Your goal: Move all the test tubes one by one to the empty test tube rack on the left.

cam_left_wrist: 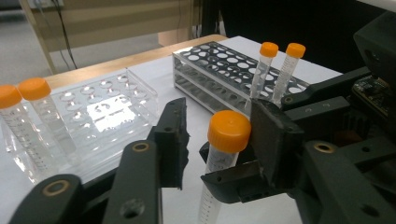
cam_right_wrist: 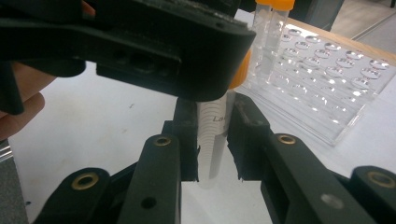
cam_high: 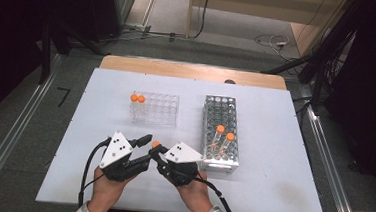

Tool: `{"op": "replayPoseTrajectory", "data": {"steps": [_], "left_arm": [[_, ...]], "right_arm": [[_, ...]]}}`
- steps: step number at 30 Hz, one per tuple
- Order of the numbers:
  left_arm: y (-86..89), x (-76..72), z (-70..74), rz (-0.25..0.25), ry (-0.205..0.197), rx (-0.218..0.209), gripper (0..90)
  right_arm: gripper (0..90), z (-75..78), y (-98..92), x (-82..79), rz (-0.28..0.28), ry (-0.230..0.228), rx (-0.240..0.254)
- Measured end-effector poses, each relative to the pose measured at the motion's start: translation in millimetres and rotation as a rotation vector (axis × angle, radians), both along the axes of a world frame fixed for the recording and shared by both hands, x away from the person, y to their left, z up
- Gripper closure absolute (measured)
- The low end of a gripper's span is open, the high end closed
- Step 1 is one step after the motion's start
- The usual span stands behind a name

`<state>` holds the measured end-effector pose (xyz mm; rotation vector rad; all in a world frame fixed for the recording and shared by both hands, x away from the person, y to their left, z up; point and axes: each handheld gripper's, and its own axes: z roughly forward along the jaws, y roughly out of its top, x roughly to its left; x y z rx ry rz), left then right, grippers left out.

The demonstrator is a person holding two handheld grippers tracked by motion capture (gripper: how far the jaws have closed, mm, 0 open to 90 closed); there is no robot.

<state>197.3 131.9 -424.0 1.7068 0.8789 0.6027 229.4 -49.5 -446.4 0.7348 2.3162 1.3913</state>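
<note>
A clear tube with an orange cap (cam_high: 156,144) stands upright just above the white tabletop at the front middle. My right gripper (cam_high: 158,154) is shut on its body; in the right gripper view the two pads press the tube (cam_right_wrist: 215,135) from both sides, at the right gripper (cam_right_wrist: 214,140). My left gripper (cam_high: 149,149) comes in from the left at cap height. In the left gripper view the cap (cam_left_wrist: 229,130) sits between the left gripper's (cam_left_wrist: 219,140) jaws. The right-hand jaw is against the cap and the left-hand jaw stands a small gap away.
A clear plastic rack (cam_high: 163,107) stands at the back left with two orange-capped tubes (cam_high: 137,99) in its left end. A metal rack (cam_high: 218,108) to its right holds two more tubes (cam_high: 225,136) near its front. Bare white tabletop (cam_high: 271,182) lies right of the hands.
</note>
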Motion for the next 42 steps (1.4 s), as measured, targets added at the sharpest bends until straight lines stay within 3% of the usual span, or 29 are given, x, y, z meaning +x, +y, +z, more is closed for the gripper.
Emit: {"op": "replayPoseTrajectory", "data": {"steps": [13,29,35,37,42], "left_arm": [[-5.1,-1.3,-1.8,-0.012,-0.012,0.032,63.1],[-4.1,-0.4,-2.4,0.003,-0.023,0.019,70.4],[-4.1,5.2,-1.4,0.029,-0.024,0.014,70.6],[-2.7,8.2,-1.3,0.039,-0.021,0.007,70.6],[2.6,16.5,-0.3,0.071,-0.013,0.001,70.6]], "right_arm": [[71.7,1.5,2.0,0.5,0.003,0.001,0.005],[70.6,1.5,2.5,1.1,0.007,0.015,0.015],[31.9,3.6,-0.2,-1.5,0.026,0.013,0.002],[25.0,6.0,-3.5,-3.8,0.025,0.015,0.001],[18.1,12.3,-19.1,-12.0,0.027,0.007,0.011]]}}
